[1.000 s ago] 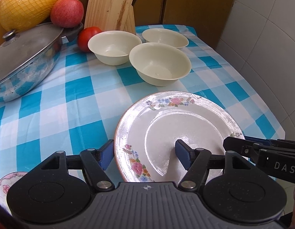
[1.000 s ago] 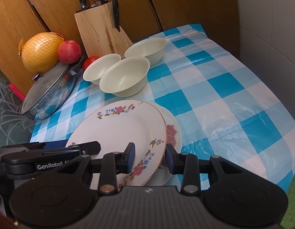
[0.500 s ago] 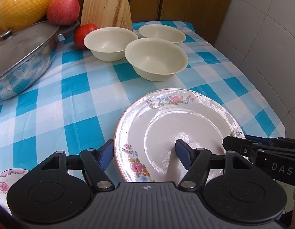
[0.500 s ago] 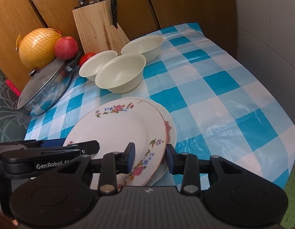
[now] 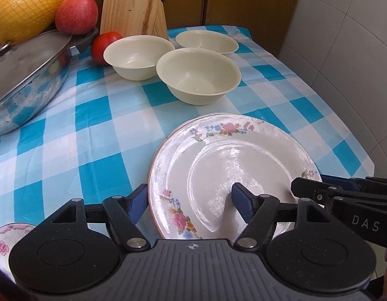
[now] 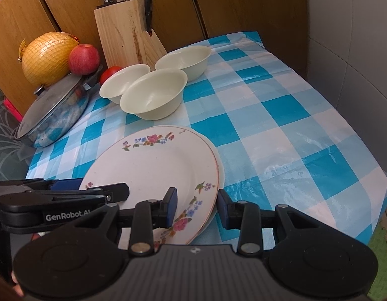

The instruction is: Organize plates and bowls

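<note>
A white floral plate (image 5: 233,173) lies on top of a second plate (image 6: 219,173) on the checked tablecloth. My left gripper (image 5: 189,202) is open, its jaws astride the top plate's near left rim. My right gripper (image 6: 197,207) is open, its jaws astride the plates' near right rim. Neither grips the plate. Each gripper shows in the other's view: the right gripper (image 5: 344,195), the left gripper (image 6: 68,195). Three cream bowls (image 5: 198,75) (image 5: 139,57) (image 5: 206,41) stand apart behind the plates. A small pink-flowered dish (image 5: 8,240) peeks in at the lower left.
A lidded steel pan (image 5: 30,72) sits at the left with a pomelo (image 6: 48,56) and an apple (image 6: 83,59) behind it. A tomato (image 5: 104,46) and a wooden knife block (image 6: 128,32) stand at the back. A tiled wall (image 6: 351,50) borders the table's right edge.
The top plate has settled lower onto the plate beneath. Both grippers' views have shifted slightly toward the table; the right gripper's jaws stand wider apart.
</note>
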{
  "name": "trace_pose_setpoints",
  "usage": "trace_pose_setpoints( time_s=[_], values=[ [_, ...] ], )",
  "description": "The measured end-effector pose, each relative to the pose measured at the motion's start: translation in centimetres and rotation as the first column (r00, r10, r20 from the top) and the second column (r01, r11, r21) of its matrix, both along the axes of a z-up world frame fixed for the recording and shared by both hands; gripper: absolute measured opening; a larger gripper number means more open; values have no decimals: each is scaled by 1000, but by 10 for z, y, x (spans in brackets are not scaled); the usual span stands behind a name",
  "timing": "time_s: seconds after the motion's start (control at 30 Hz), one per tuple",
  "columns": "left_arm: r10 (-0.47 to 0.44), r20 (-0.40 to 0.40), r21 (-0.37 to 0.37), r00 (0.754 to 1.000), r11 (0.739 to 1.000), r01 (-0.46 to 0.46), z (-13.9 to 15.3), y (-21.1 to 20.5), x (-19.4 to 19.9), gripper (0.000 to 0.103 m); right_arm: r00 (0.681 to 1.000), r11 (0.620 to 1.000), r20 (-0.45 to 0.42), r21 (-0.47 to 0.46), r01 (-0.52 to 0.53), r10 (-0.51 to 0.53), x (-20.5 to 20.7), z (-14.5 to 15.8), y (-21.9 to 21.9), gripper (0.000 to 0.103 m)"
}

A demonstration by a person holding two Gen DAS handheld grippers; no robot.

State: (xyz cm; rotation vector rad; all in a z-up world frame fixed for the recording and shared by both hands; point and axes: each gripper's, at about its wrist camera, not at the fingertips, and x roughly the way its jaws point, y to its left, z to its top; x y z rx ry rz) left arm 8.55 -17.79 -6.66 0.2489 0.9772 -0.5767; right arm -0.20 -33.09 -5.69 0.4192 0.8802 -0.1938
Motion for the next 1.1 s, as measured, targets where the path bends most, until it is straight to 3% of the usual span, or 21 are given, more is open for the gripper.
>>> trace_pose_setpoints(
  time_s=[0.3, 0.63, 0.87, 1.1],
  values=[
    [-8, 13, 9, 1000, 1000, 8, -1, -2, 0, 77, 1000, 1000, -5, -26, -6, 6, 2, 0, 2, 33],
    [7, -33, -46, 999, 999, -9, 2, 2, 7, 77, 1000, 1000, -9, -23, 0, 0, 5, -2, -2, 33],
    [60, -10, -53, 998, 997, -60, 7, 12, 13, 78, 999, 990, 53, -143, 3, 5, 2, 8, 3, 34],
    [83, -83, -31, 993, 996, -86, -10, 14, 26, 80, 999, 991, 13, -129, 44, -43, 7, -6, -10, 34]
  ],
)
